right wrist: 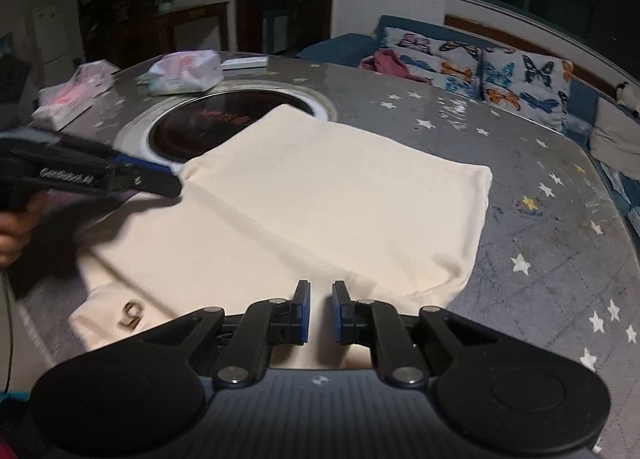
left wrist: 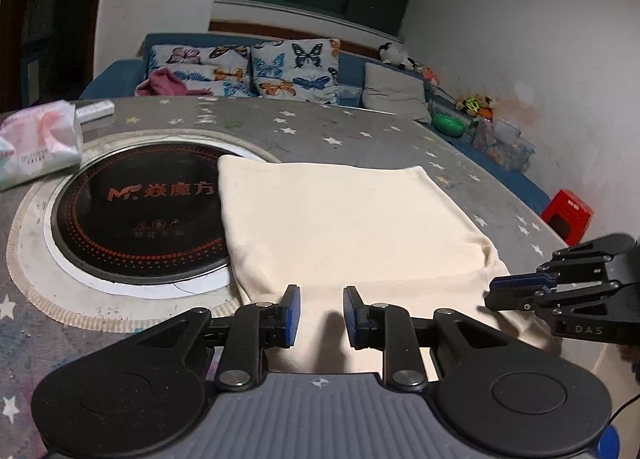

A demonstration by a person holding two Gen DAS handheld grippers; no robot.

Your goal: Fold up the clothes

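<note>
Left tongs (left wrist: pixel 322 317), right tongs (right wrist: pixel 321 311) gaping over folded cream garment (left wrist: pixel 344 227).

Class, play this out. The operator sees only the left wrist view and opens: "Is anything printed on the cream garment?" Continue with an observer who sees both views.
Observer: Yes. The cream garment has a small dark mark near its near-left corner.
Operator: Just one tissue pack on the table?
Observer: No, a second tissue pack lies left of the first tissue pack on the table.
Operator: Is the right tool open?
Observer: Yes. The right tool shows a clear gap over the garment's near edge.
</note>
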